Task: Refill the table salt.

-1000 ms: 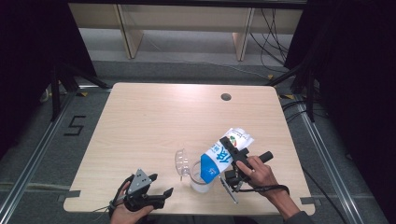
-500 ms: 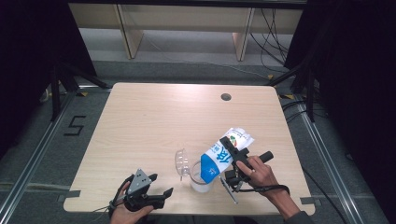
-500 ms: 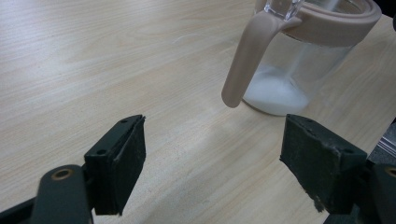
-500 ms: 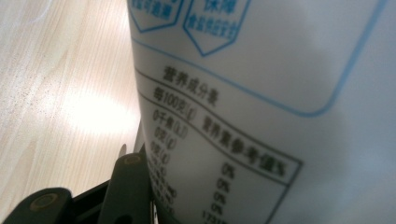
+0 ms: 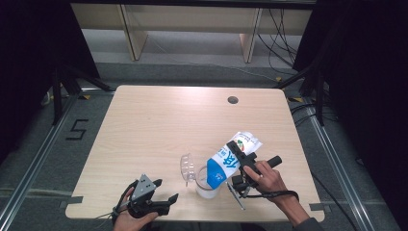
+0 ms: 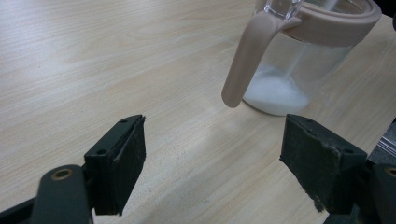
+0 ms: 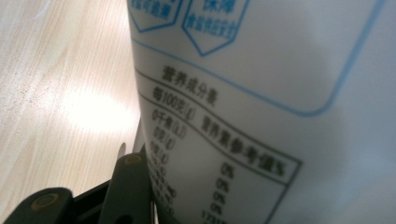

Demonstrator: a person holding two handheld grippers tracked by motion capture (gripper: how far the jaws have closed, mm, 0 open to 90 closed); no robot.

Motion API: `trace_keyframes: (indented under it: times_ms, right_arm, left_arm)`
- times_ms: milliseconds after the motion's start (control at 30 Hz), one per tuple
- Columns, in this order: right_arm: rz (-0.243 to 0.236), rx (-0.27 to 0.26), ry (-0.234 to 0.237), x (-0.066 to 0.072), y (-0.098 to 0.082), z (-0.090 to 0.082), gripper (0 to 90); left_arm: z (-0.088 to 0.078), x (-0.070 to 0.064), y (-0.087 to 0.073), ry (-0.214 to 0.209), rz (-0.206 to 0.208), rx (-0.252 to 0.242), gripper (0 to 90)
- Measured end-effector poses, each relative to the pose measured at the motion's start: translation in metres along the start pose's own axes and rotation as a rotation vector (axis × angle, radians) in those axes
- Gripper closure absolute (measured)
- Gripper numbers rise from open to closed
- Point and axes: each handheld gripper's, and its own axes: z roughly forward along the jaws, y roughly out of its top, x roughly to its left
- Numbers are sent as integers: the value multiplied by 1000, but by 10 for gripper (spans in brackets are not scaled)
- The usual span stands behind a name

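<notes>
White-and-blue printed bag [image 5: 230,161] is tilting mouth-down over the clear glass jar with beige rim and handle [image 5: 204,180], sitting near the wooden table's [image 5: 159,125] front edge; white powder is already lying in its bottom. Right gripper [image 5: 240,163] is clamping the bag's middle, jaws about half closed. Left gripper [image 5: 166,199] is resting just left of the jar, jaws wide apart and holding nothing. Risk: jar isn't being steadied, so the bag nudging it could shift it and spill powder.
</notes>
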Motion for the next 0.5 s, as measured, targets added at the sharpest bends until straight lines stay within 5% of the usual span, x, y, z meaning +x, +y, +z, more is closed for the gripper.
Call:
trace_keyframes:
  times_ms: [500]
  right_arm:
    - [-14, 1, 2, -1, -1, 0, 554]
  left_arm:
    - [0, 0, 0, 3, -3, 0, 216]
